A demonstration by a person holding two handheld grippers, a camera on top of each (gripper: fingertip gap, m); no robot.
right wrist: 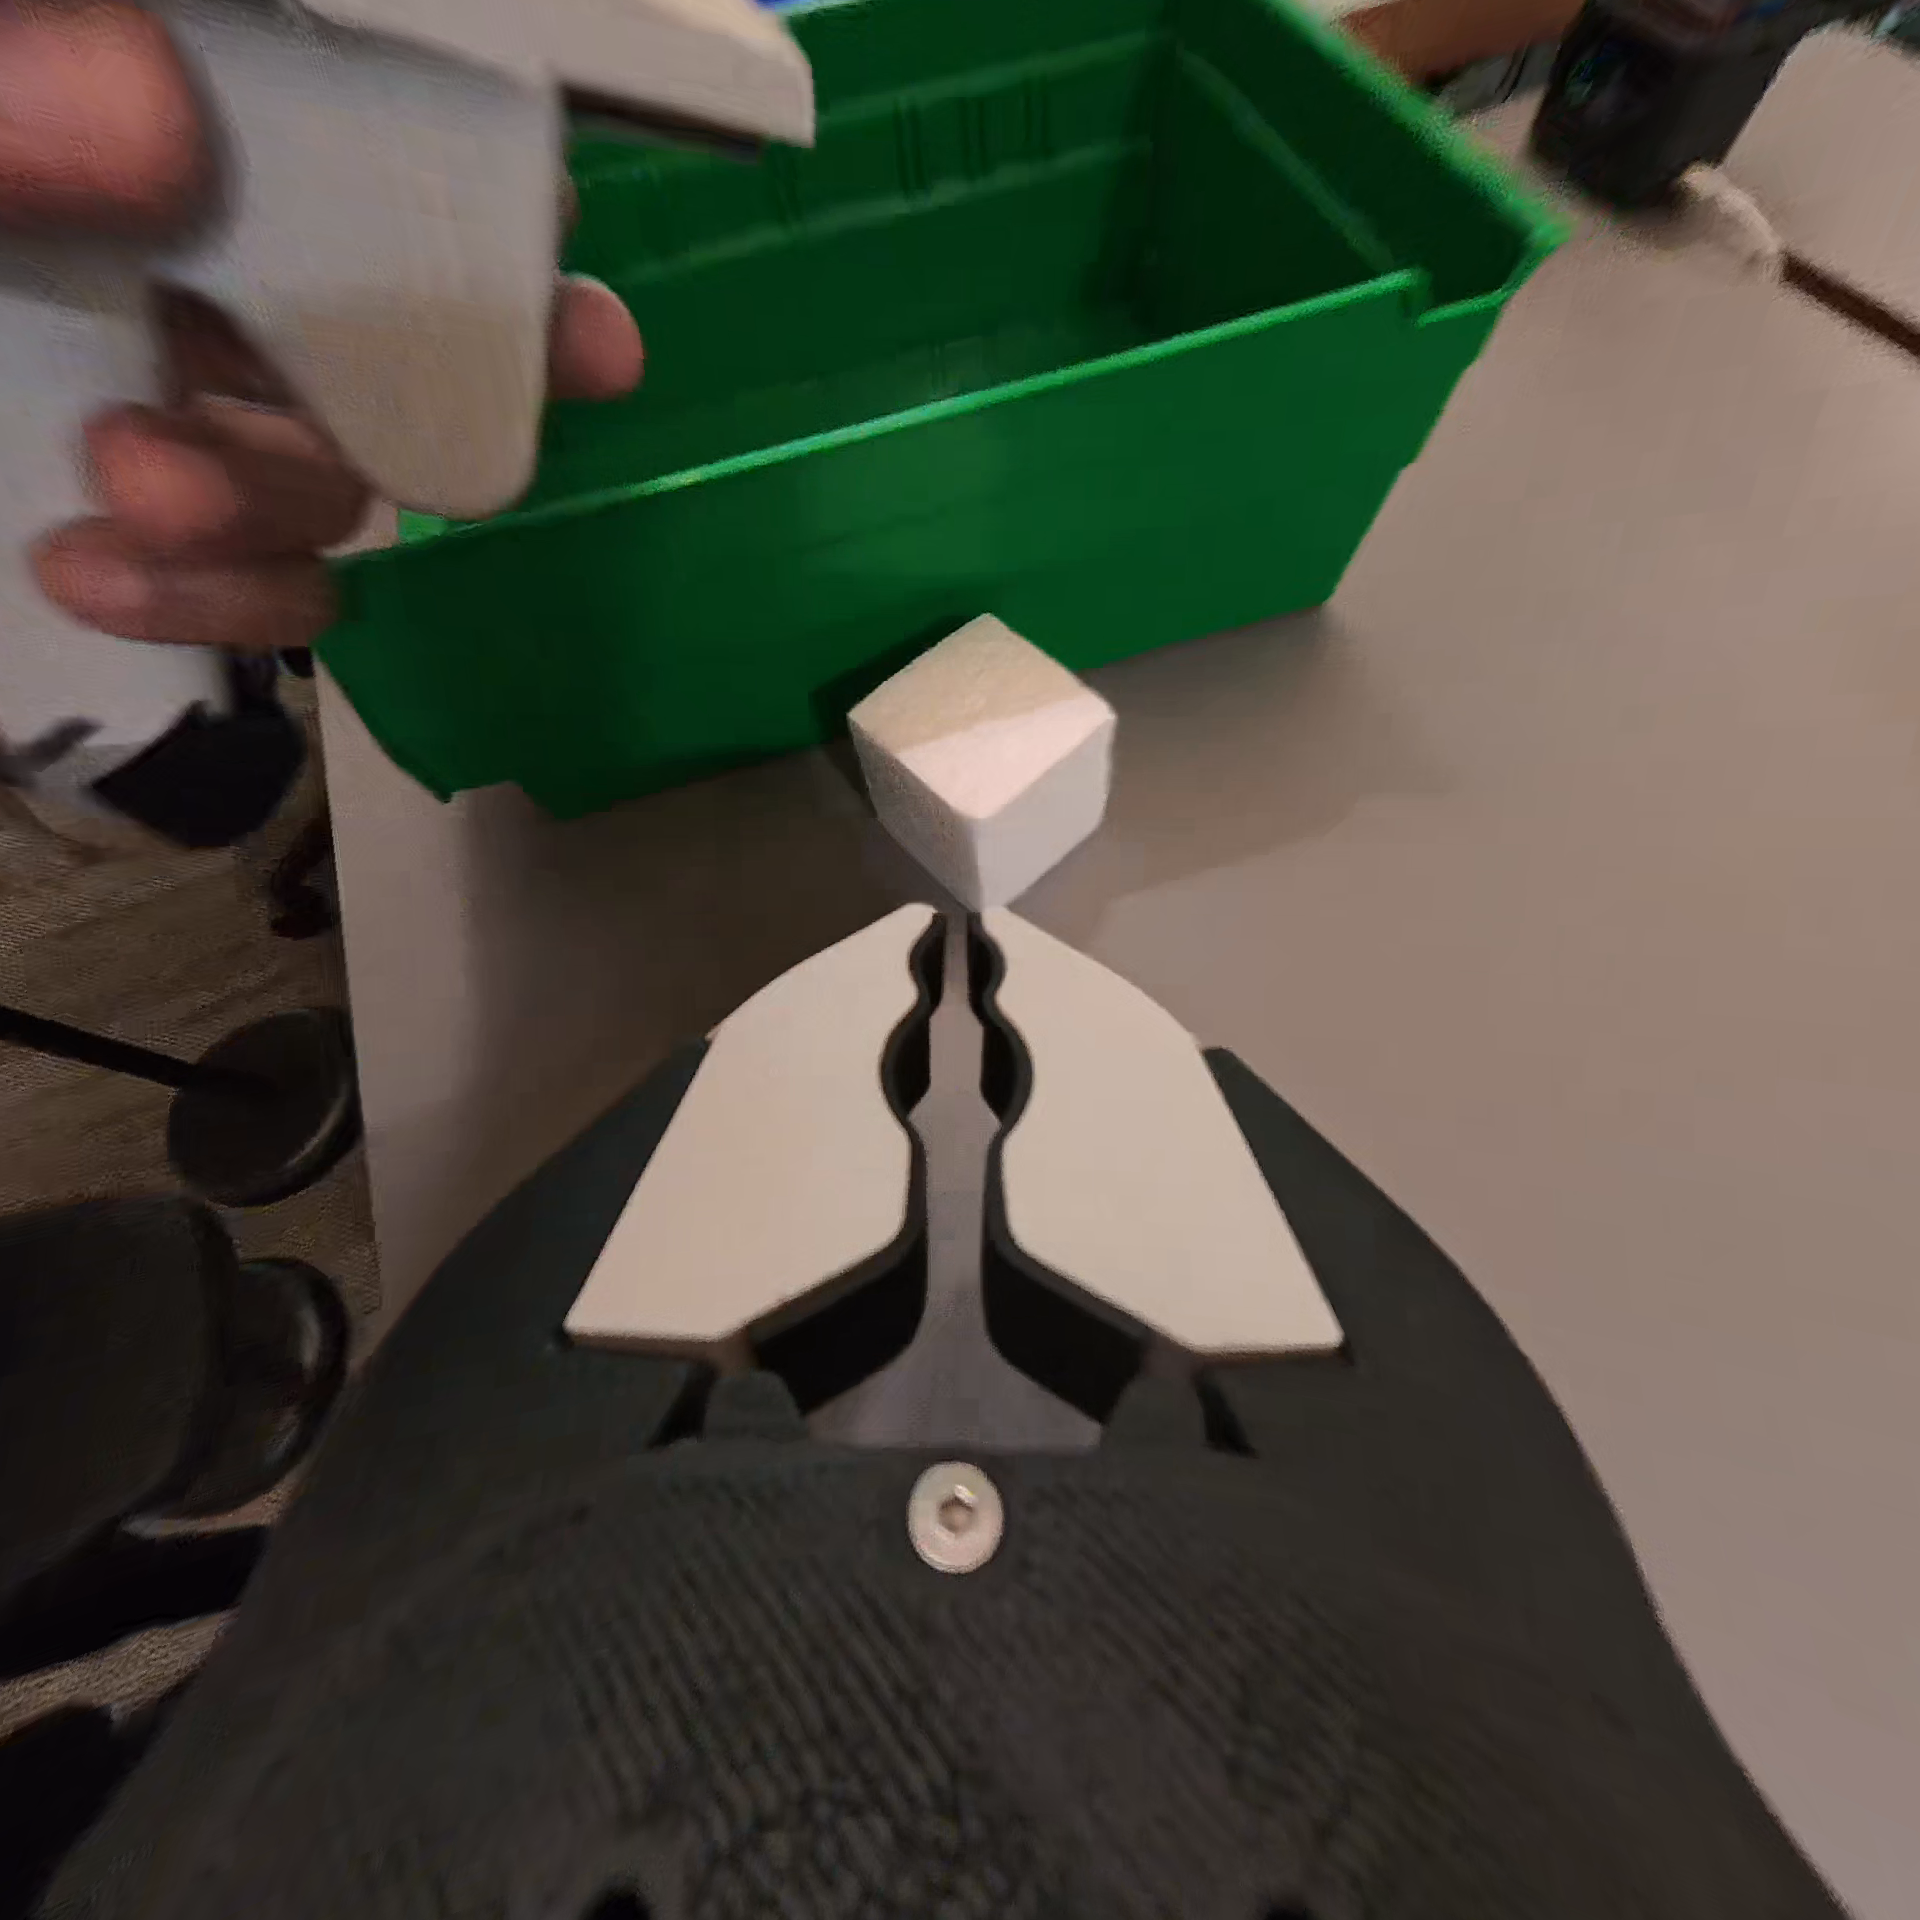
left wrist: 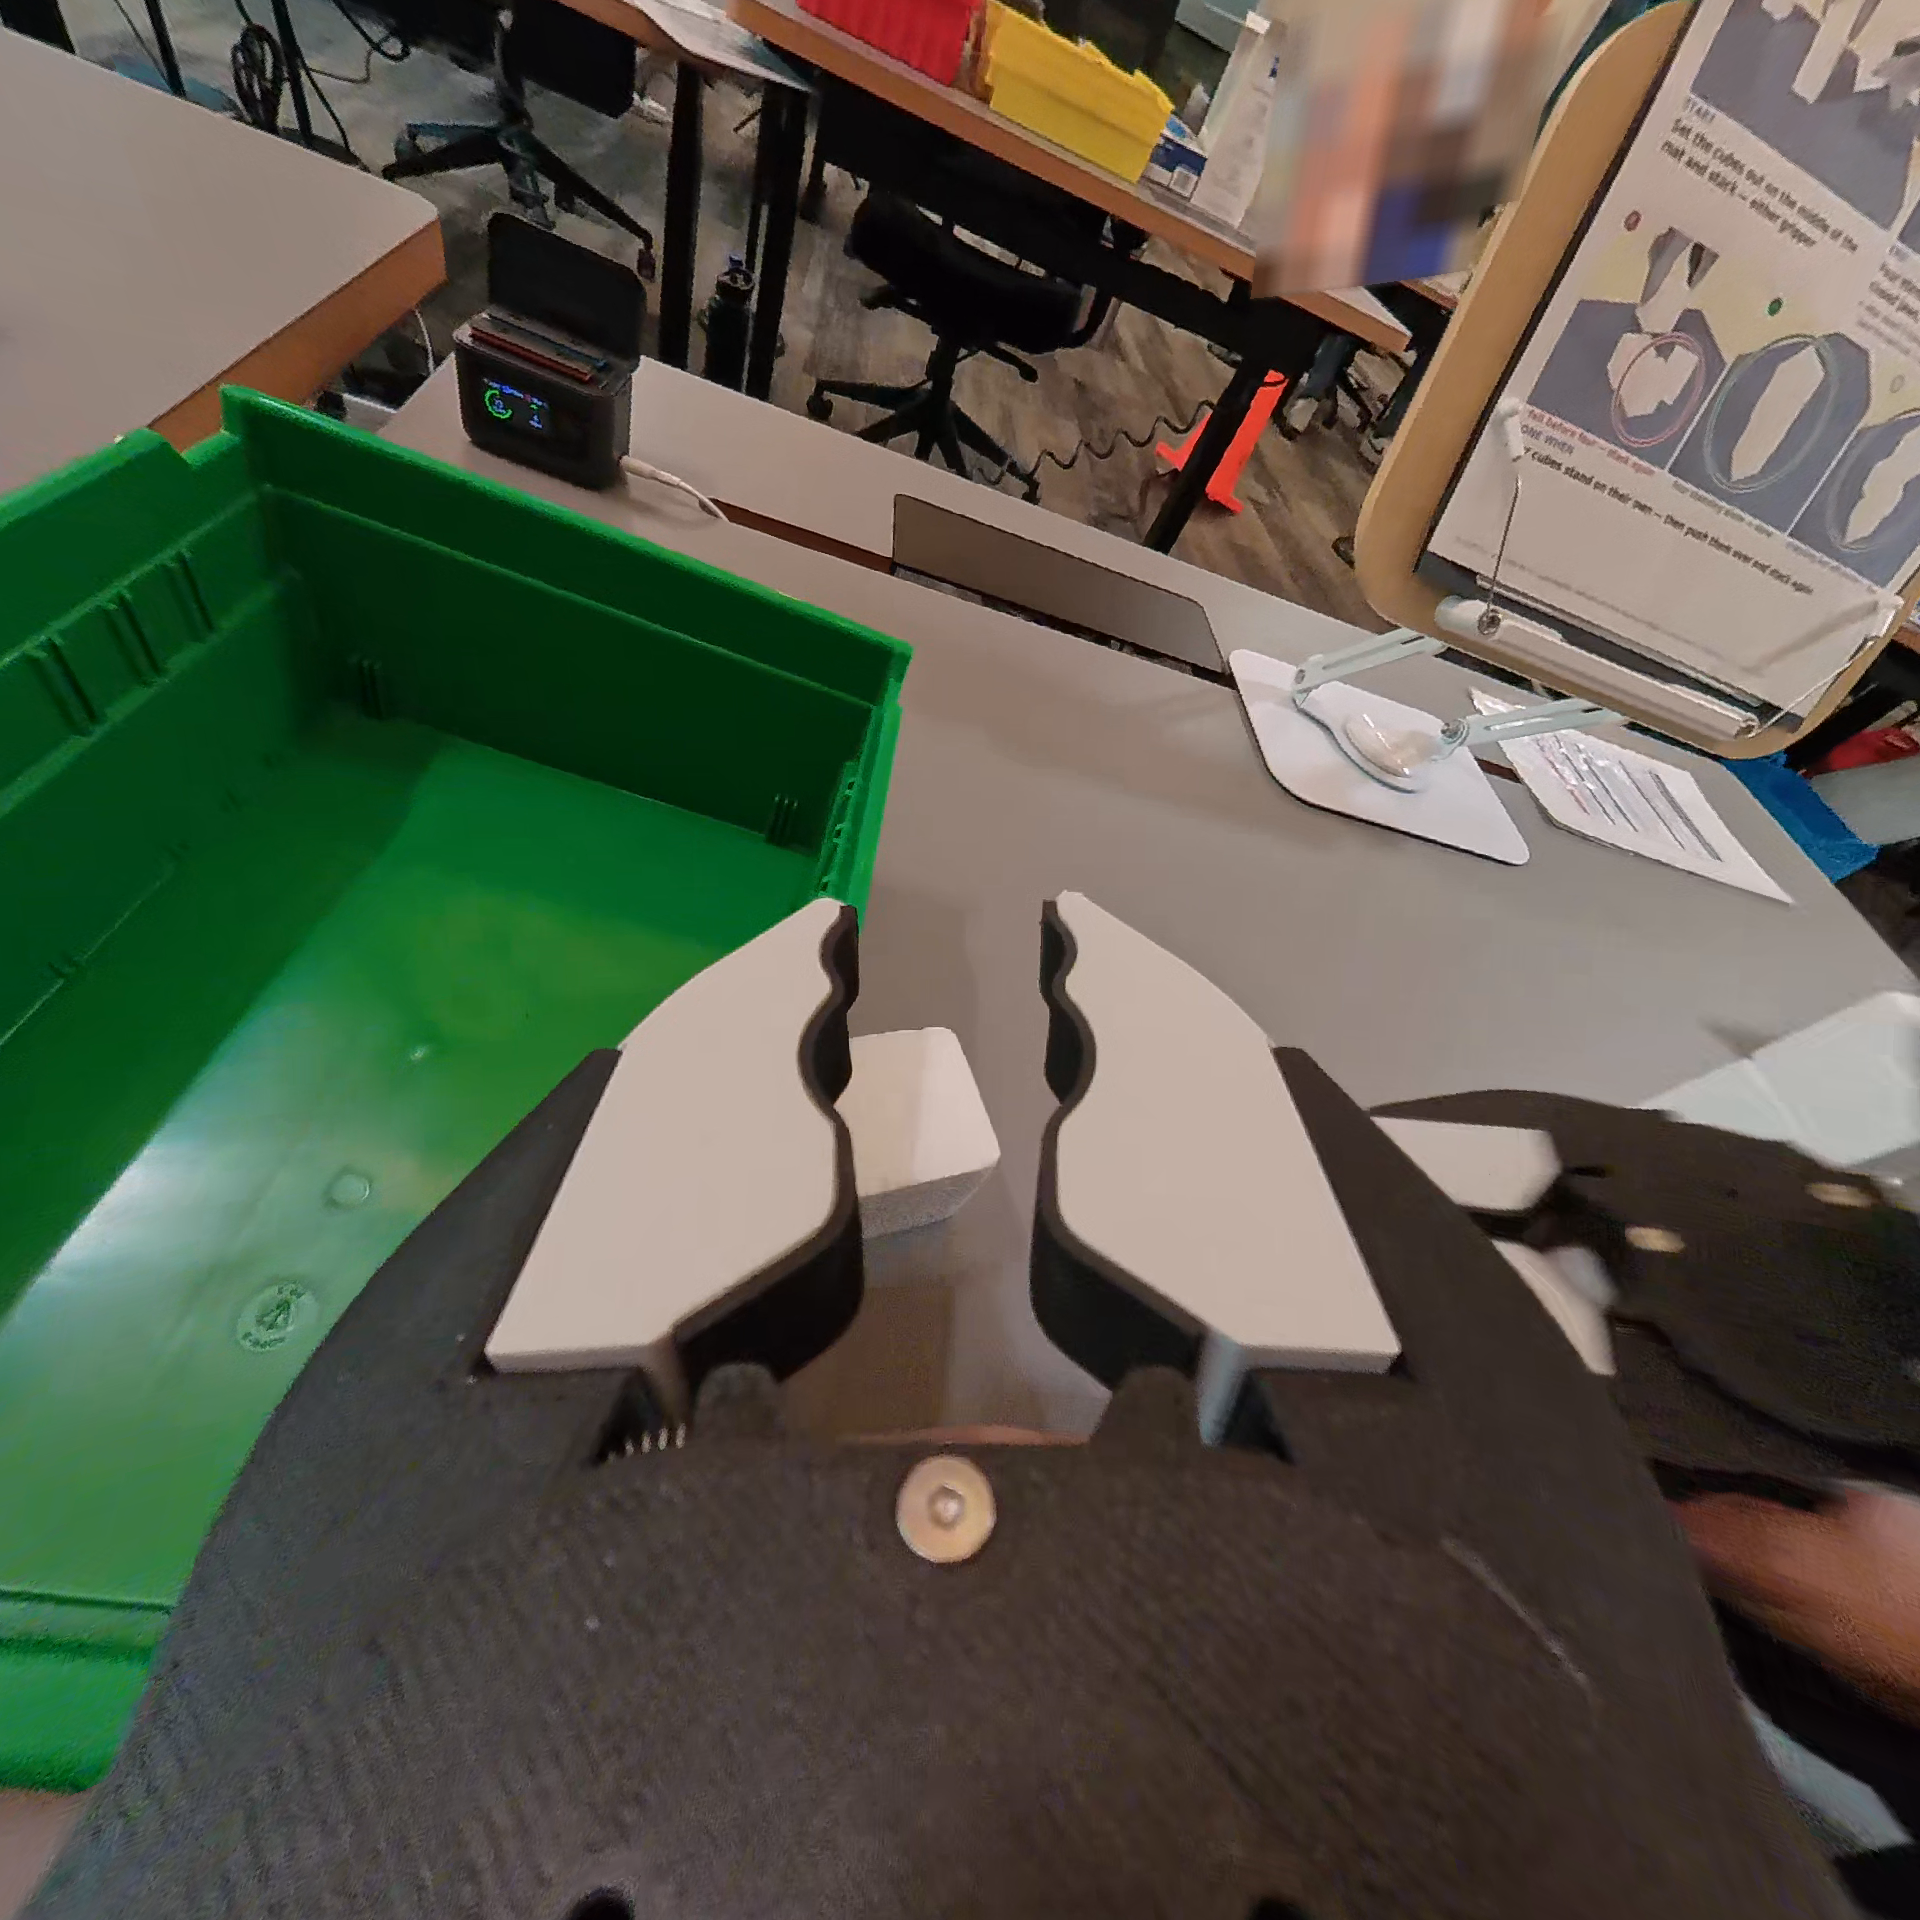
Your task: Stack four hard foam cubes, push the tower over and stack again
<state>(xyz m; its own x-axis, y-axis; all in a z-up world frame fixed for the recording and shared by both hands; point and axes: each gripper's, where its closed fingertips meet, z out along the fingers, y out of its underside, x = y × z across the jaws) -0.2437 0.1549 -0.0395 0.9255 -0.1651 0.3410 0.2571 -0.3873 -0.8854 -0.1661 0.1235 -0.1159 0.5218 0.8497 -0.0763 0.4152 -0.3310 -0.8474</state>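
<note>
A white cube [left wrist: 914,1132] sits on the grey table [left wrist: 1143,831] beside the near right corner of an empty green bin [left wrist: 416,831]. My left gripper [left wrist: 951,914] is open and empty and hovers over the cube, which shows between its fingers. In the right wrist view, my right gripper [right wrist: 958,920] is shut and empty. Its tips are at the near corner of the cube [right wrist: 982,769], with the green bin [right wrist: 935,468] right behind. The left gripper [right wrist: 416,260], held by a hand, shows blurred at the upper left. The right gripper [left wrist: 1662,1247] shows at the right of the left wrist view.
A black device with a lit screen [left wrist: 540,405] stands behind the bin. A white stand base [left wrist: 1371,769] carries an instruction board [left wrist: 1662,312] at the back right, with a paper sheet [left wrist: 1642,810] beside it. The table's left edge [right wrist: 332,935] is close. Tip to tip, the grippers are about 12 cm apart.
</note>
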